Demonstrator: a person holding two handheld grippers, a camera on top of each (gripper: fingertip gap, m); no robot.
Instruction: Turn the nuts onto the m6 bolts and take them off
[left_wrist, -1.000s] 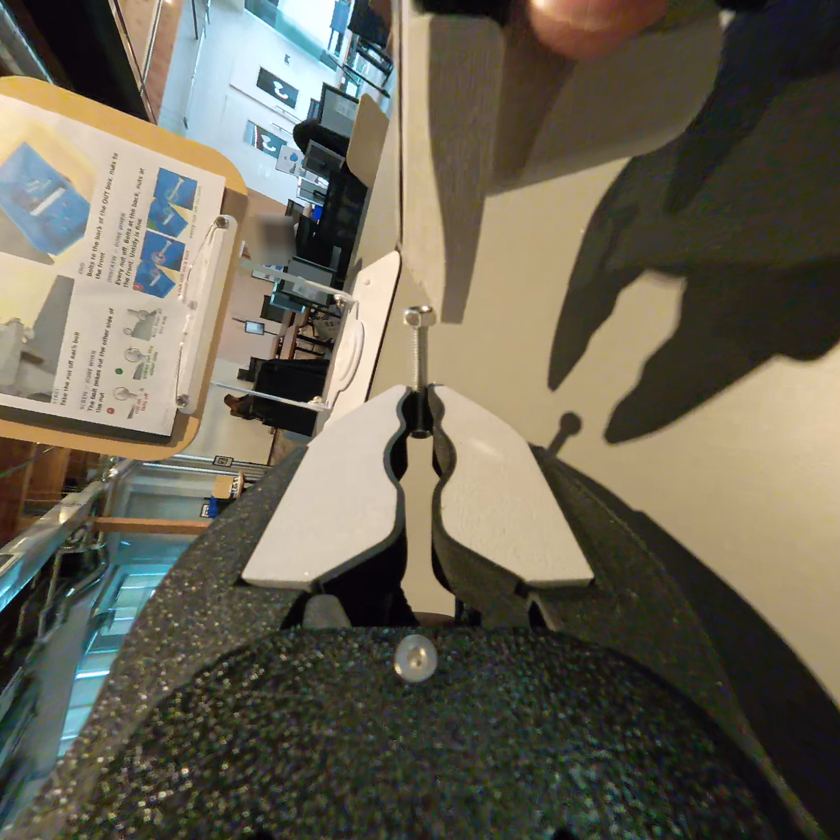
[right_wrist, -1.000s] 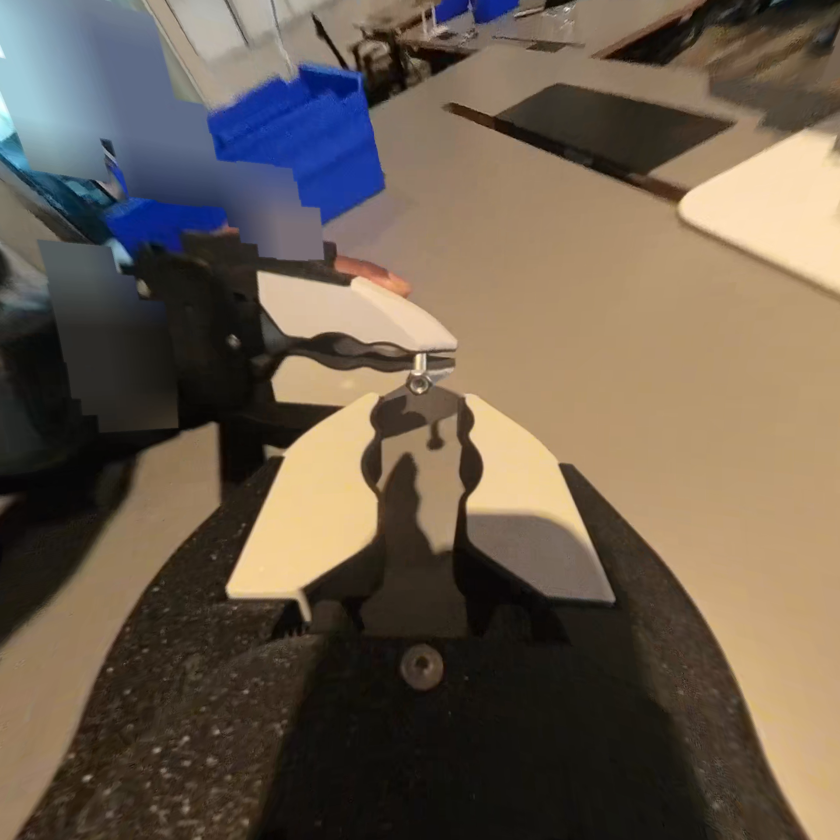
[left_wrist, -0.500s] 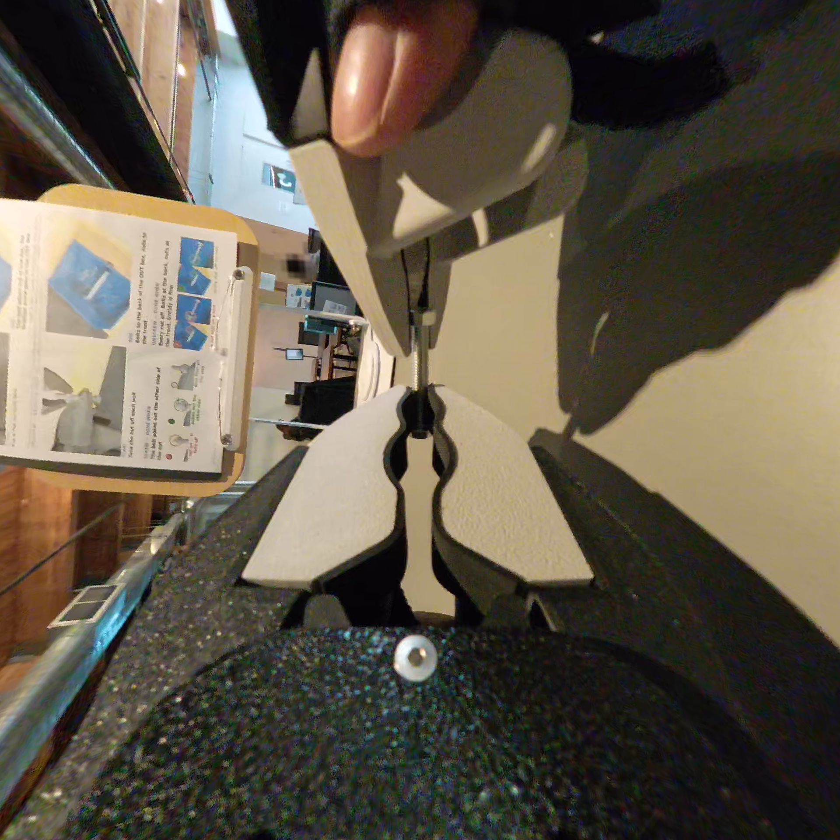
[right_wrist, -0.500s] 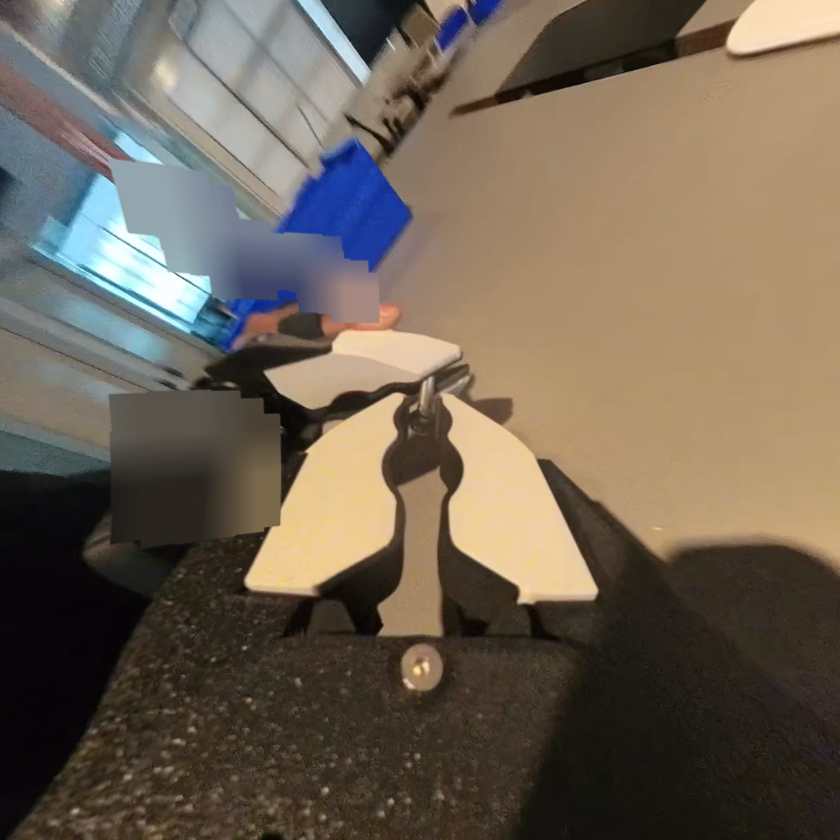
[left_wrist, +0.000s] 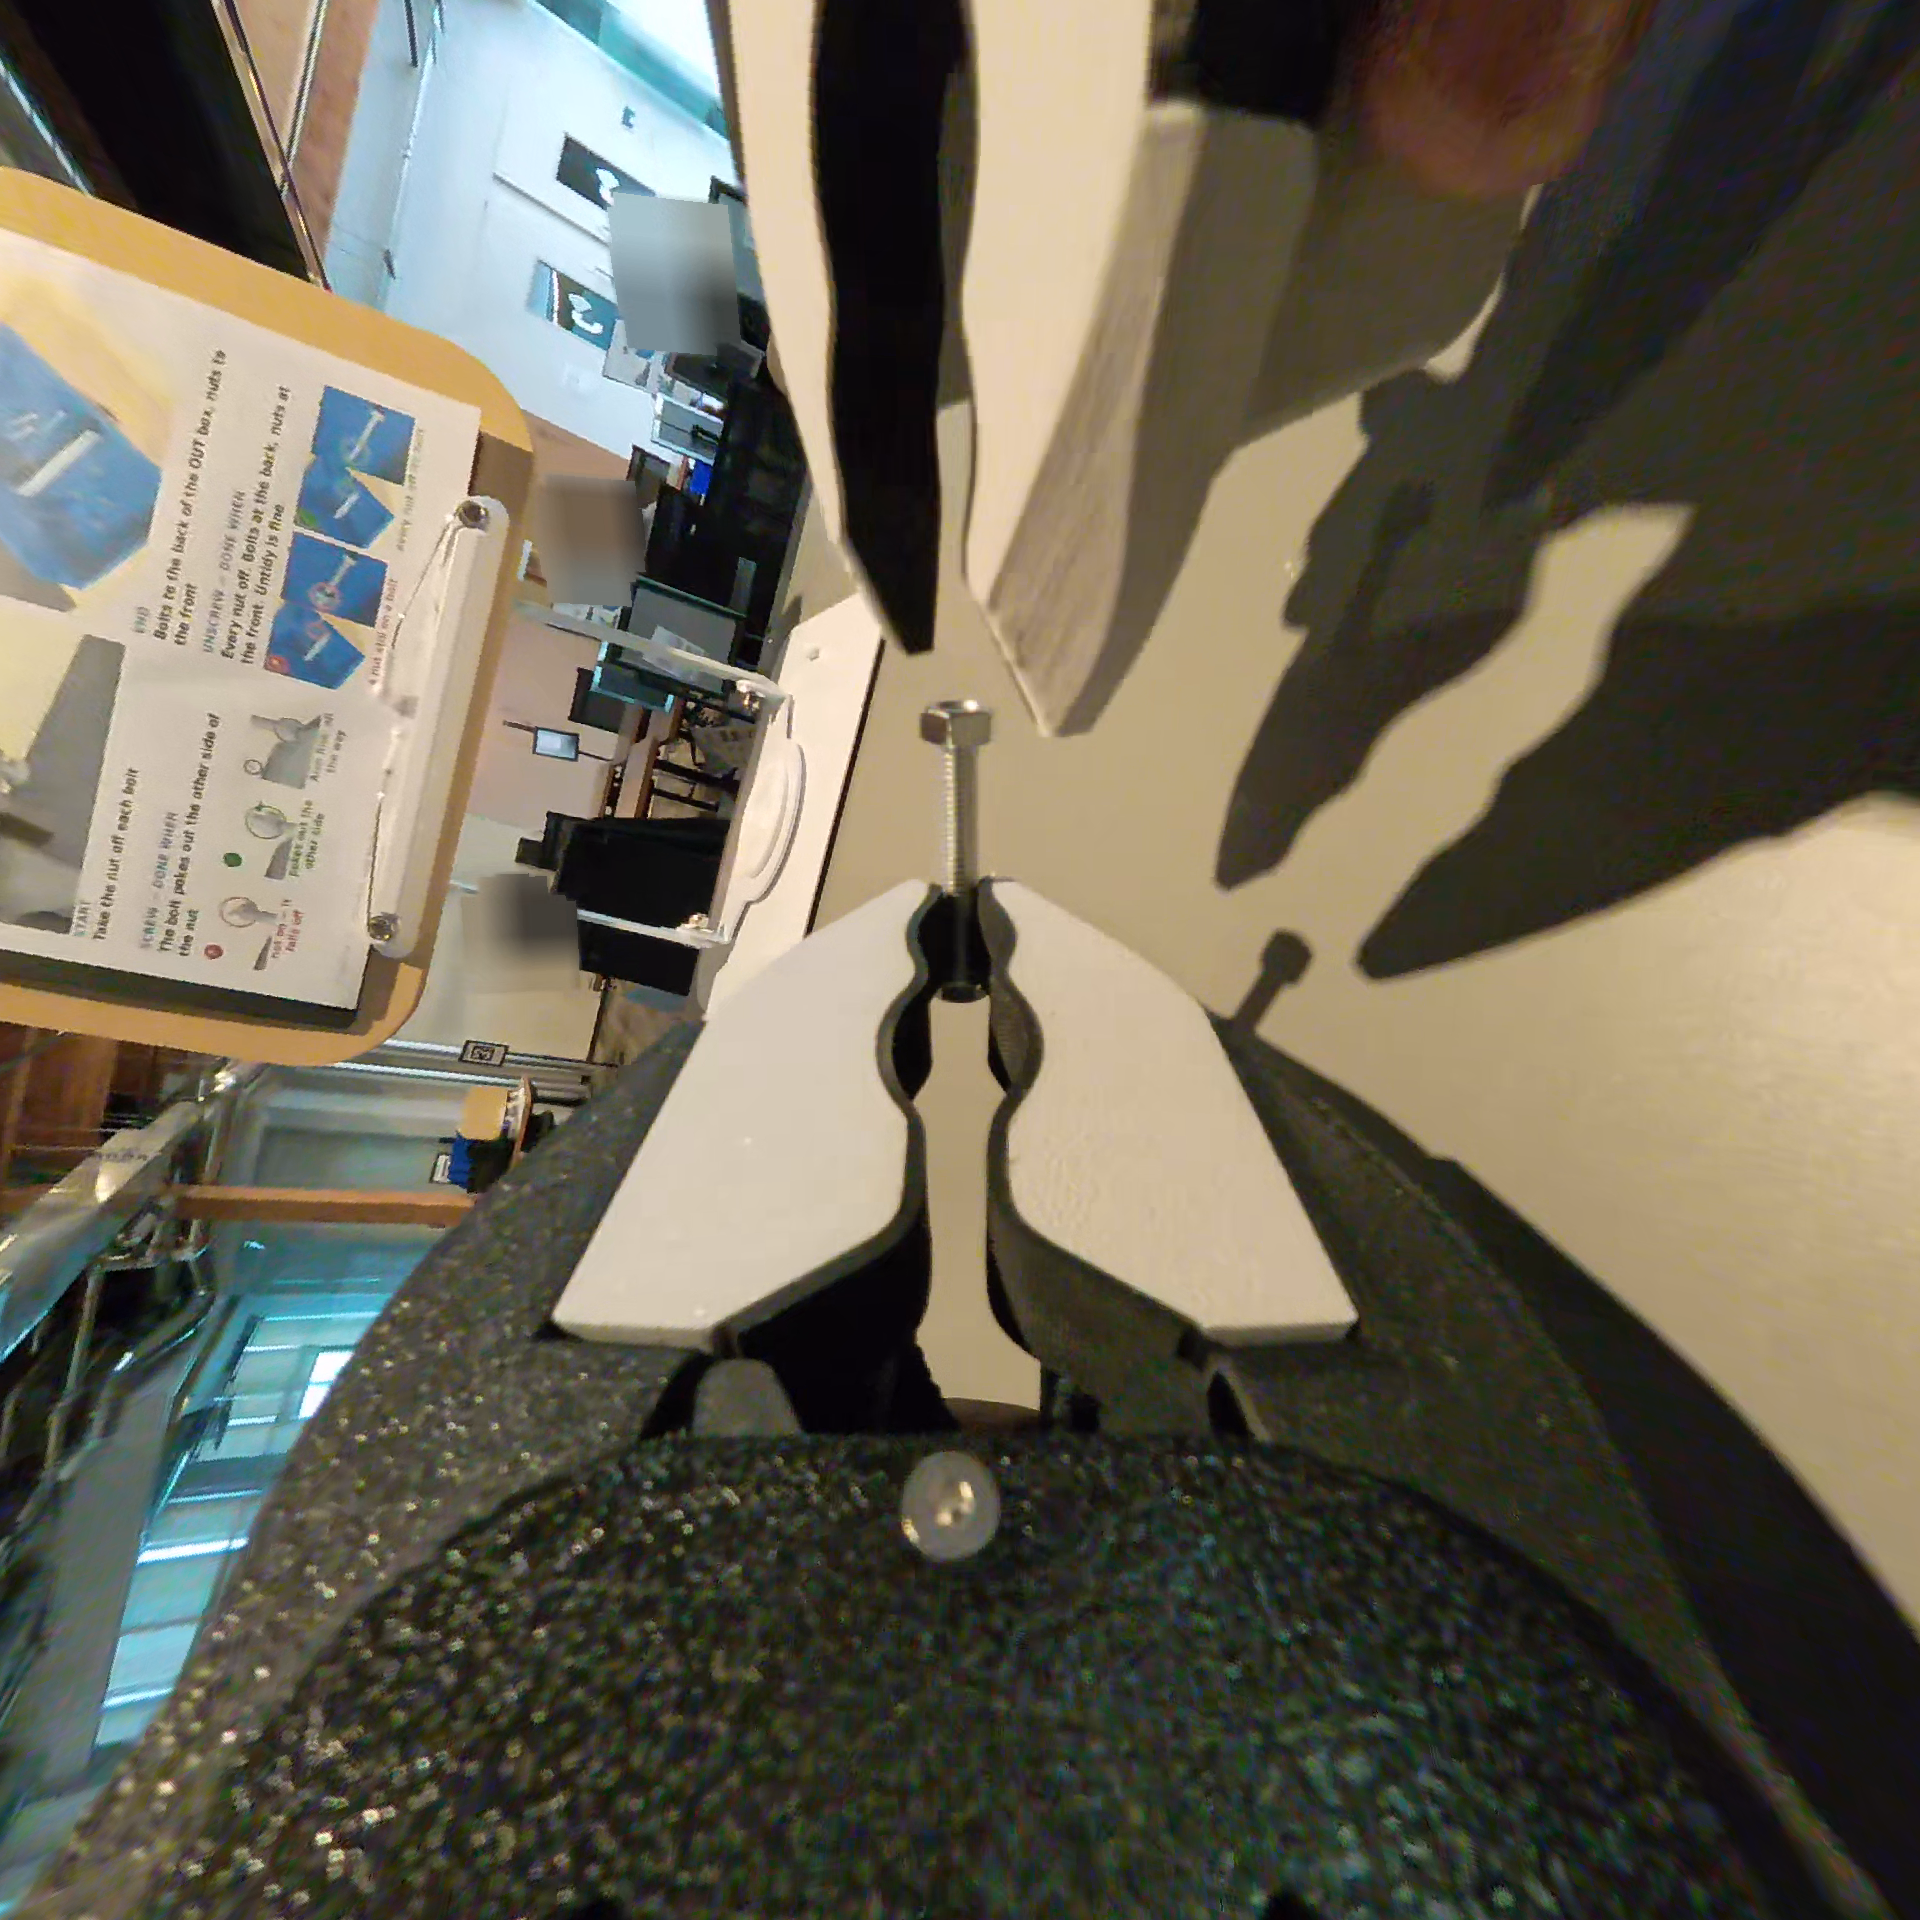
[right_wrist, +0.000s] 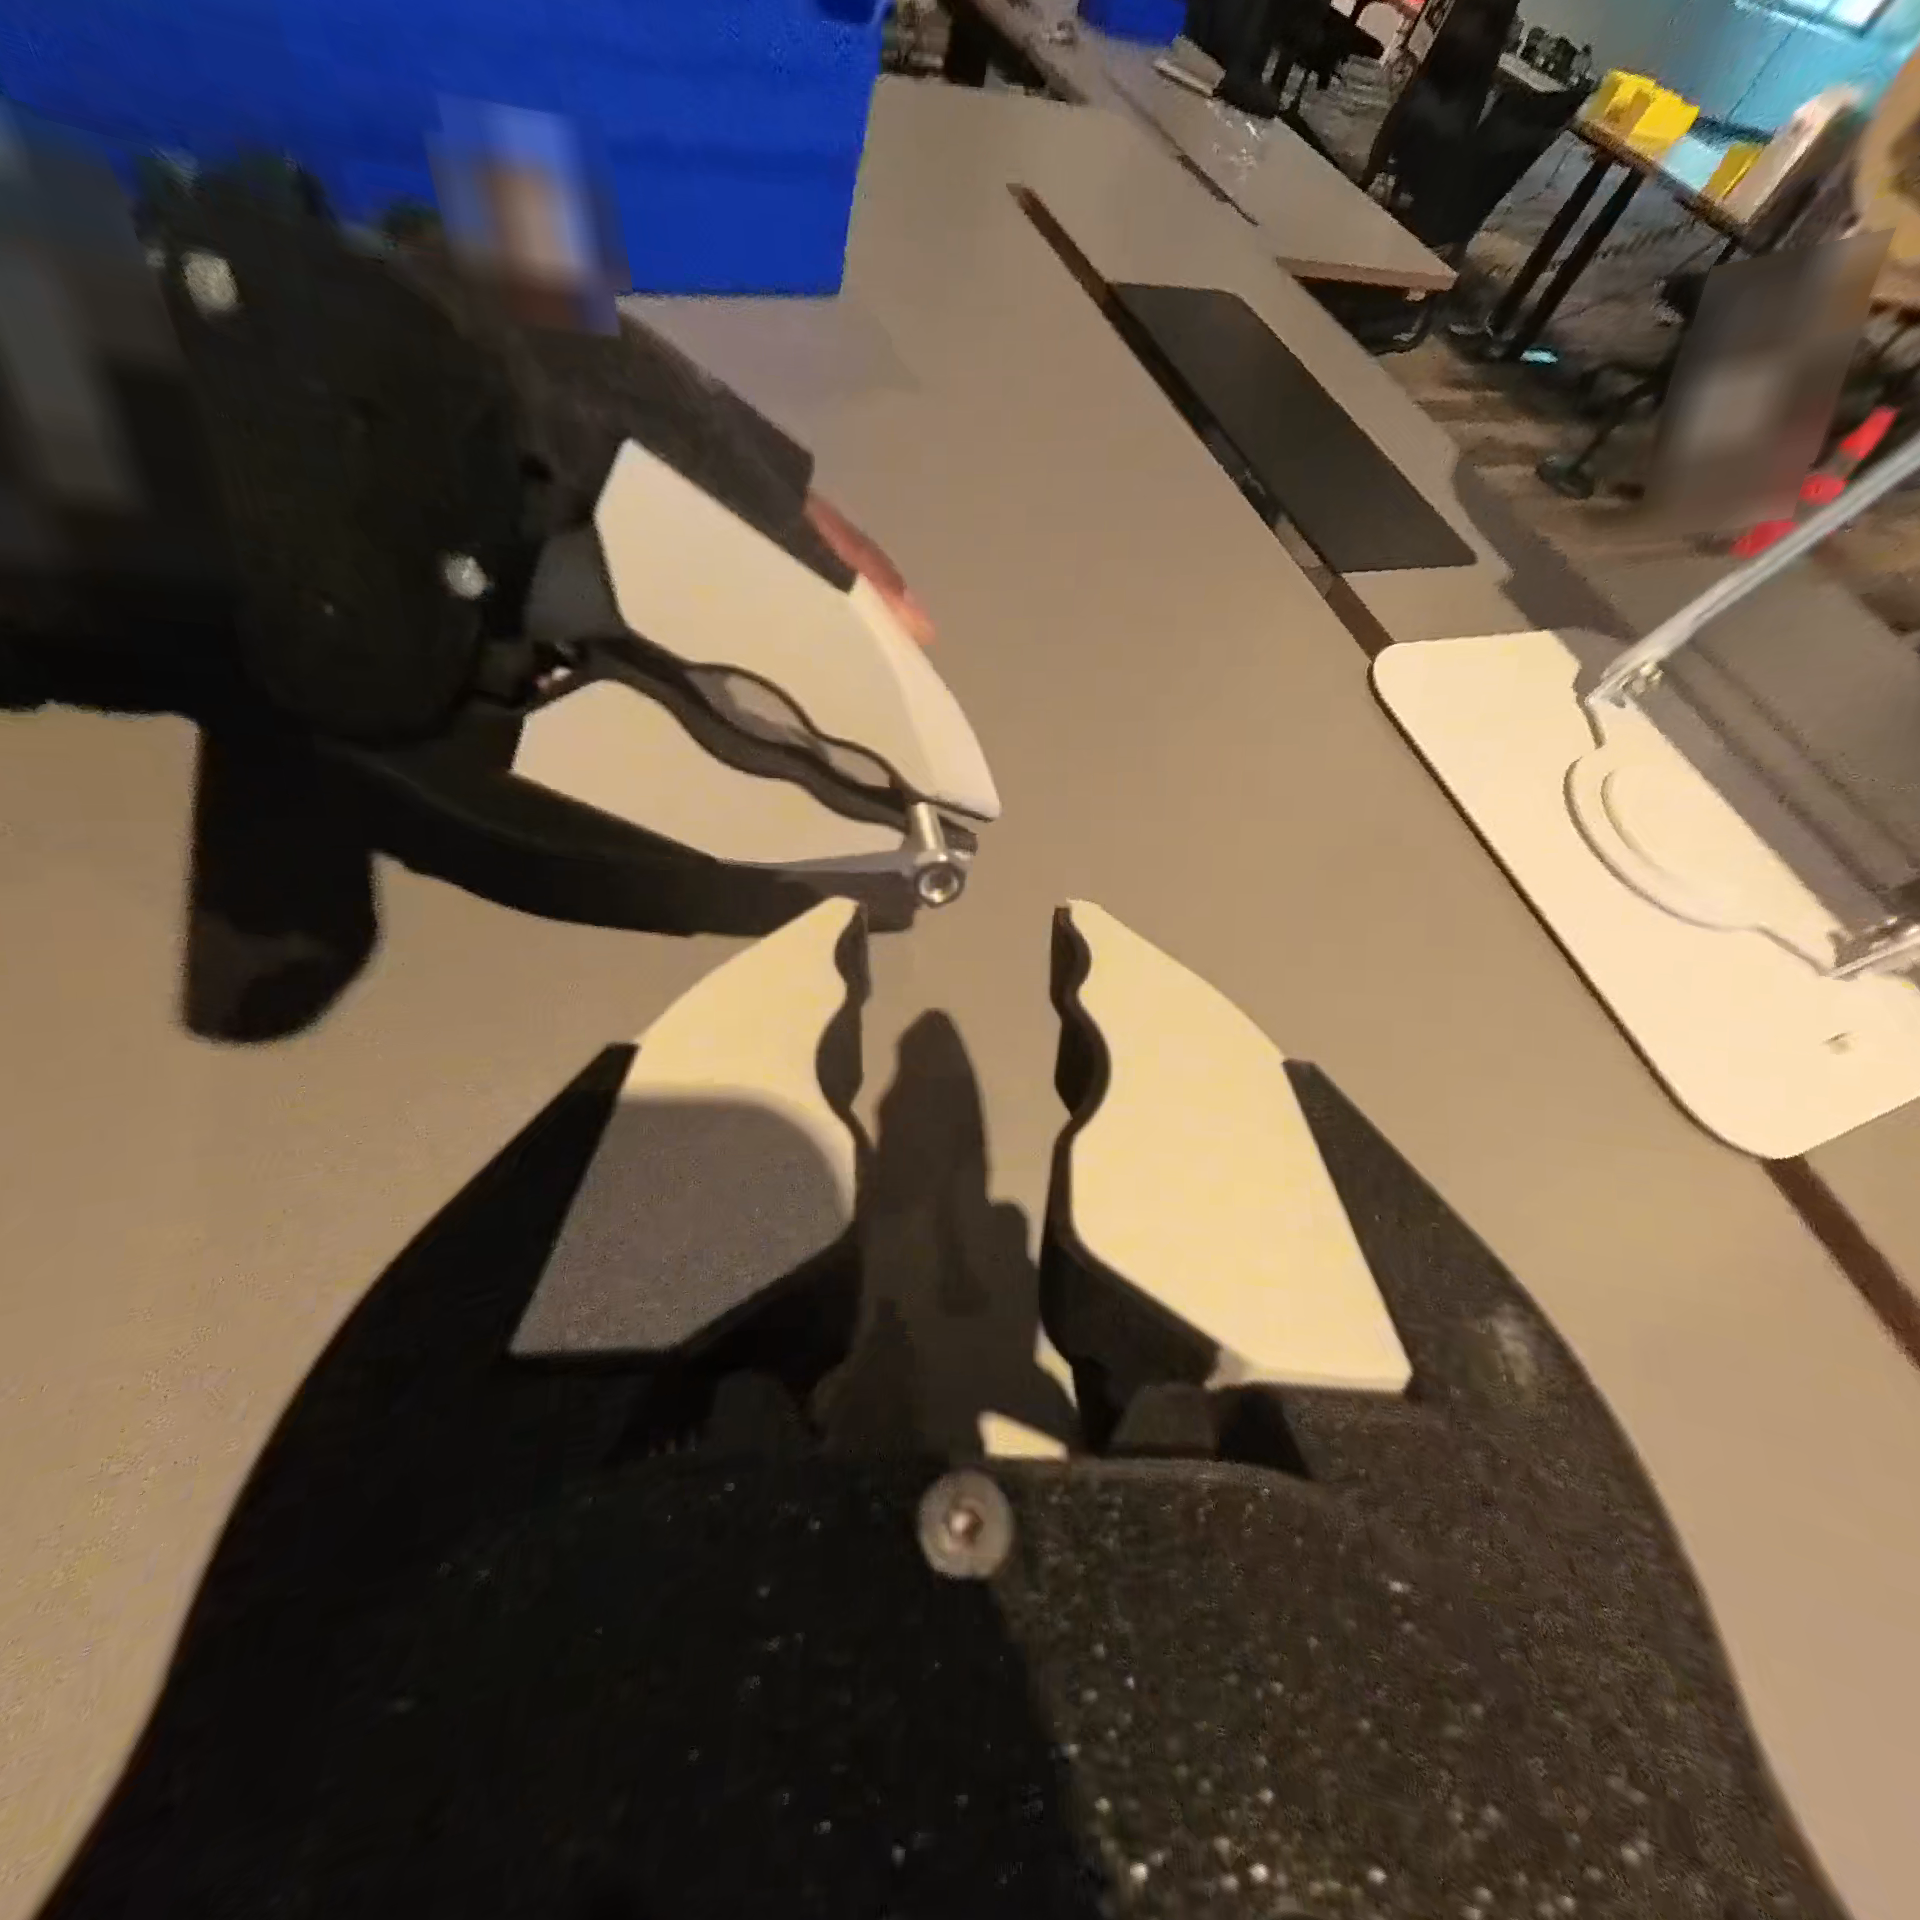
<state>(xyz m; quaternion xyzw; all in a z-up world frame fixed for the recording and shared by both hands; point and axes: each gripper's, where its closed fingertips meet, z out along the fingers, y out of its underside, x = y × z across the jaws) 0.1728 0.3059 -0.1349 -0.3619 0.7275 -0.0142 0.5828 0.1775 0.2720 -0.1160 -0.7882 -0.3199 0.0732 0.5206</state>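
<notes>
right gripper (left_wrist: 966, 665) cut off by the top edge, bolt (left_wrist: 958, 821) foot hidden between pinching fingertips

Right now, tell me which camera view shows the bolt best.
The left wrist view. The bolt stands sharp and full length there, its threaded shank clamped in the left tool, hex end free. The right wrist view shows only that end, small and slightly blurred, sticking out of the left tool near the open right tool.

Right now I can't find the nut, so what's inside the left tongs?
The left tongs pinch the threaded end of a bolt, hex head pointing outward. The pads hide the shank's clamped stretch. No nut shows on the bare thread.
</notes>
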